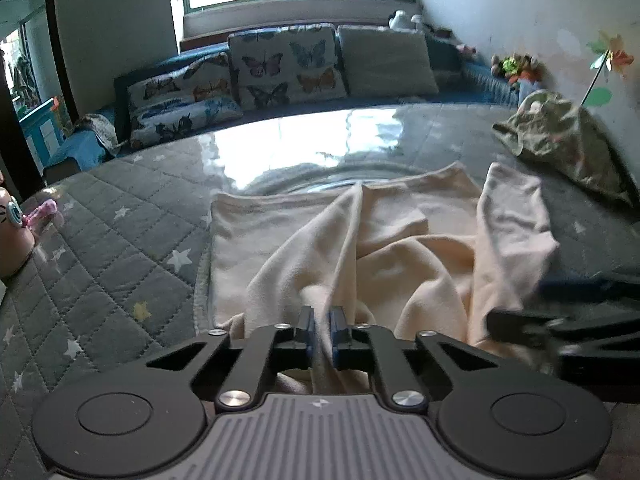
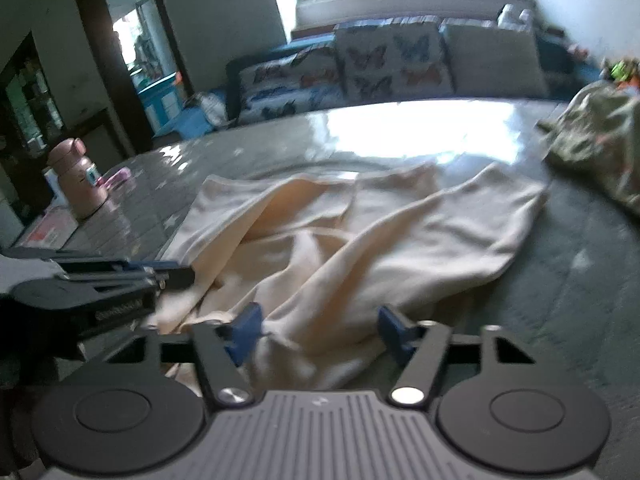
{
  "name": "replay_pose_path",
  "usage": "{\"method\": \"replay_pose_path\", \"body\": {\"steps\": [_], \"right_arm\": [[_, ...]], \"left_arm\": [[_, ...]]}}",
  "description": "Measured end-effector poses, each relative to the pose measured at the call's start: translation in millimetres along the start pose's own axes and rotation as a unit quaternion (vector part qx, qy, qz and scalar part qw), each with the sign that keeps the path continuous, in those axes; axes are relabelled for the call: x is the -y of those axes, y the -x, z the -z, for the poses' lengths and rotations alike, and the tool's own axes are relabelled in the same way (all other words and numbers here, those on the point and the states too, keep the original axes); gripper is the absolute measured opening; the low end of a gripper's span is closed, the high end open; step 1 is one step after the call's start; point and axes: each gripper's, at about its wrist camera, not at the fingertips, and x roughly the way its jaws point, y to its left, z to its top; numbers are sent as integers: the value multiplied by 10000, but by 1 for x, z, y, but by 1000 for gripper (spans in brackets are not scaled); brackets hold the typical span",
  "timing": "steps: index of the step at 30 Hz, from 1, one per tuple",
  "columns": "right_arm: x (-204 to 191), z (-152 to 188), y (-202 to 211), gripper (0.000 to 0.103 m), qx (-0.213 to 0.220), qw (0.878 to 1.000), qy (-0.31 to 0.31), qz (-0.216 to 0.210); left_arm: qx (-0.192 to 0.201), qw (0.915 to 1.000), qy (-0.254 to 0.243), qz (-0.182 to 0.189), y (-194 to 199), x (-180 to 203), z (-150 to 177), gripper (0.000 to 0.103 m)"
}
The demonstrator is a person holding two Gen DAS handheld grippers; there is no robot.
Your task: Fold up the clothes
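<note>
A cream garment (image 1: pixel 400 248) lies rumpled on the grey quilted table cover (image 1: pixel 100 240), its far part flat and its near edge bunched. My left gripper (image 1: pixel 322 328) is shut on a fold of that near edge; cloth runs up between the blue pads. In the right wrist view the cream garment (image 2: pixel 360 232) spreads ahead, and my right gripper (image 2: pixel 320 332) stands open over its near hem, the cloth lying between the blue fingers (image 2: pixel 246 332) without being pinched. The left gripper (image 2: pixel 180 276) shows at the left there, and the right gripper (image 1: pixel 508 324) is a blur at the right of the left wrist view.
A camouflage-patterned garment (image 1: pixel 560 140) is heaped at the far right of the table. A pink bottle (image 2: pixel 80 176) and small pink items stand at the left edge. Butterfly-print cushions (image 1: pixel 280 68) line a blue sofa behind the table, under a window.
</note>
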Motion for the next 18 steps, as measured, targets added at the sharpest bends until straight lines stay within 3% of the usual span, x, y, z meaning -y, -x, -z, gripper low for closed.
{"method": "replay_pose_path", "body": {"steps": [5, 13, 18], "right_arm": [[3, 7, 5, 12, -29, 9998, -130, -119], [18, 20, 50, 6, 293, 9992, -249, -147], [26, 42, 67, 6, 123, 9994, -275, -172]], "left_arm": [[268, 9992, 251, -166, 26, -18, 3, 5], [577, 9945, 744, -449, 81, -59, 30, 2], [345, 9944, 850, -525, 89, -75, 55, 2]]}}
